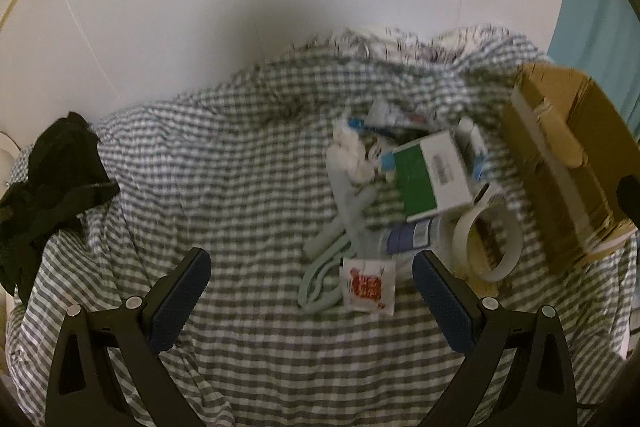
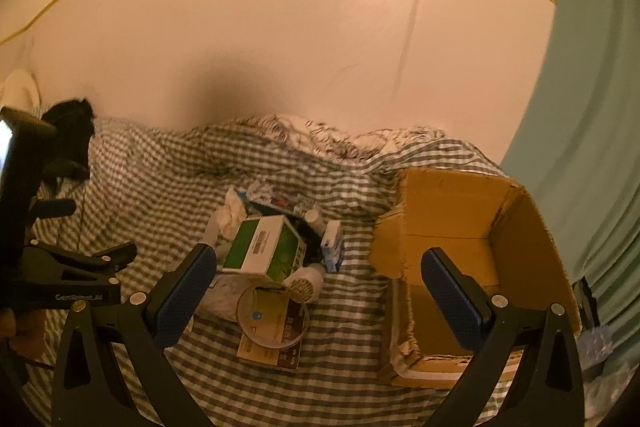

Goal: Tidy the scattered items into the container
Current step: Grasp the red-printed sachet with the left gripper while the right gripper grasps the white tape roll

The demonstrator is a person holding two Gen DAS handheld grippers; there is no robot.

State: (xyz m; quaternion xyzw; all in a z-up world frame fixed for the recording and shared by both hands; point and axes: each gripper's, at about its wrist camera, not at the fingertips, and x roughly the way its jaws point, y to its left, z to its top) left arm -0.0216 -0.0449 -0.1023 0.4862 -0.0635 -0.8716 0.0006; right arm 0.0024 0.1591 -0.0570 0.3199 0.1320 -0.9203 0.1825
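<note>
Checked bedcover (image 1: 240, 187): clutter heaped mid-bed around a green-and-white box (image 1: 432, 179). Cardboard box (image 2: 472, 267) lies at right, its open interior shown only by the right view. Left view alone shows a red-printed sachet (image 1: 366, 285) nearest. Left tool (image 1: 312, 303) and right tool (image 2: 318, 291): both spread wide, empty.

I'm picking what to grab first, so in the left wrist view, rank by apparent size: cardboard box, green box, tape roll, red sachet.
1. Cardboard box
2. Green box
3. Tape roll, close to the green box in extent, so that order is unsure
4. Red sachet
</note>
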